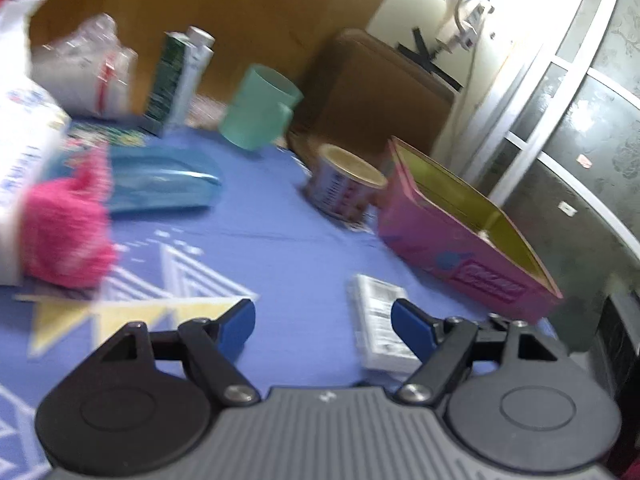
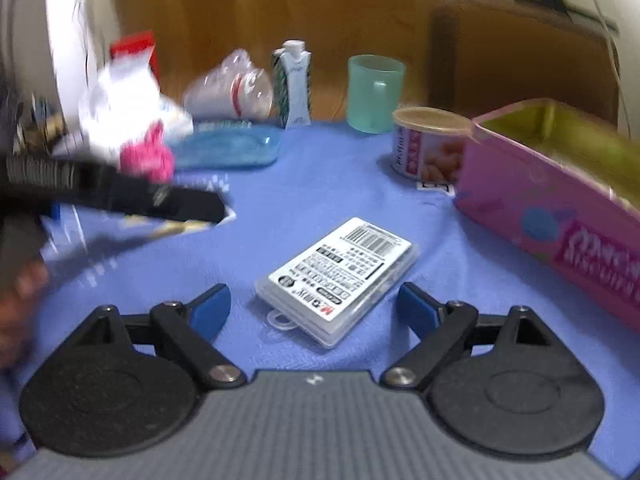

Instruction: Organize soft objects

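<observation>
In the left wrist view, the left gripper (image 1: 323, 322) is seen released, its jaws apart over bare blue cloth with nothing between them. The task's thing, a pink fluffy object (image 1: 64, 224), lies at the far left, touching a white printed bag (image 1: 24, 152) and just beside a blue tray (image 1: 160, 184). A pink tin box (image 1: 452, 248) stands open at the right, near a small can (image 1: 346, 184). A risk is judged here: the view is blurred, so a reach leftward could catch the bag or tray instead of the soft item, or the green cup (image 1: 260, 108) could be knocked over. Raised lettering on the tin cannot be read.

In the right wrist view, the right gripper (image 2: 314, 306) is seen released too, jaws wide, with a clear plastic case (image 2: 340, 276) lying near and between the fingertips but not pressed. The hard case could be grasped by mistake, since it is judged not soft. The pink fluffy object is seen far left, partly behind the other tool. A barcode and dense print are seen on the case label; the print is too small to read. The writing on the can and on a white carton (image 2: 296, 84) is blurred.
</observation>
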{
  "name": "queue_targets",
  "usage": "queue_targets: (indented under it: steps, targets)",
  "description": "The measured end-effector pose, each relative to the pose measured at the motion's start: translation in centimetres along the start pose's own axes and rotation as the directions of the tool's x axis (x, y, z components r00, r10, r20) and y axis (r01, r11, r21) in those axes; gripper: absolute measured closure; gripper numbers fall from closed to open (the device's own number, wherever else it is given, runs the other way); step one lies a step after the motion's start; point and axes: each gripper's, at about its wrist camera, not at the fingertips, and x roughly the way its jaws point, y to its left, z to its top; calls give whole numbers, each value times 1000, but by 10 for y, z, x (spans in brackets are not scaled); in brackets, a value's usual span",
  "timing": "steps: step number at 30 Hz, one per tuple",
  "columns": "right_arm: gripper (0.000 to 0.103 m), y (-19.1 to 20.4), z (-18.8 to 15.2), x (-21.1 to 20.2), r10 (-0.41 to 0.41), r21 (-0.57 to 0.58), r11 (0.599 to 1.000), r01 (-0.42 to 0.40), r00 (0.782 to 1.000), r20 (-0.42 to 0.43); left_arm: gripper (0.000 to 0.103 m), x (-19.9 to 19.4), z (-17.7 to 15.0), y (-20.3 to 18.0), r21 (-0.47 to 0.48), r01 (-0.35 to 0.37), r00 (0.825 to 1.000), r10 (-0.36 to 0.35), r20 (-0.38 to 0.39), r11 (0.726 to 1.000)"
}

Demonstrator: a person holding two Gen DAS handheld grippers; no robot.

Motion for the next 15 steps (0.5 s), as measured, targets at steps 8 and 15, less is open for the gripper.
queue_targets:
  steps: [8,15]
  targets:
    - [24,-15,-6,-11,18,4,1000,-18,999,28,44,52,-2,-45,81,59,991,-48,-129,995]
    - [39,-29,-12,-24,21,64,998,-28,994,112,44,46,2,-63,105,51,995,-42,-88,993]
